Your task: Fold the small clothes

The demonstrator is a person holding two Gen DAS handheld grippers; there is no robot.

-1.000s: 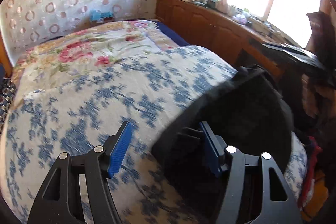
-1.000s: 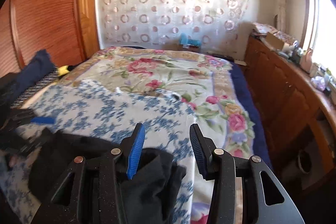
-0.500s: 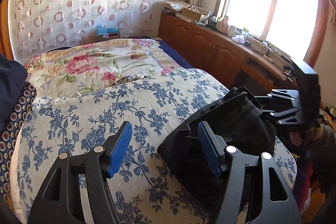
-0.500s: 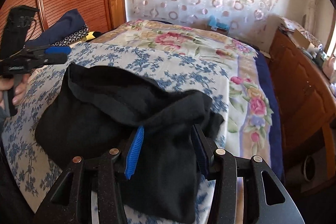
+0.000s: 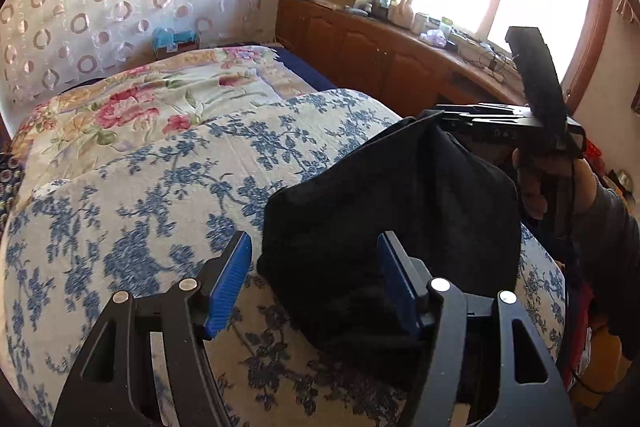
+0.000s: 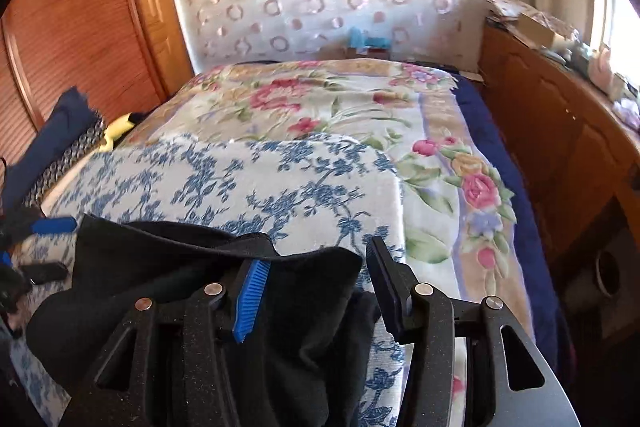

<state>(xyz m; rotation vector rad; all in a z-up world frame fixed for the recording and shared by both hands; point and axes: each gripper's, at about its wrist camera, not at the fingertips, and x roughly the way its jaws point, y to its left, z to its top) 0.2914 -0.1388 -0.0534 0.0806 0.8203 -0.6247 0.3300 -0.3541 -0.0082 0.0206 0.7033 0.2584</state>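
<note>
Fingers of the right gripper (image 6: 316, 287) opening, a raised fold of the black garment (image 6: 168, 287) loose between them — edge draped over the blue pad at 9 o'clock, no visible pinch. Fingers of the left gripper (image 5: 316, 283) spread wide, released, straddling the garment's near-left corner with nothing clamped. Garment bunched on the blue-flowered blanket (image 5: 132, 203) at the near end of the bed, toward 4 o'clock in the left wrist view, one corner lifted up at 1 o'clock beside the other gripper. Judged early to middling: laid out on the bed, perhaps one rough fold started — hard to say in such dark cloth. Left to do: flattening, squaring the edges, closing the fold.
</note>
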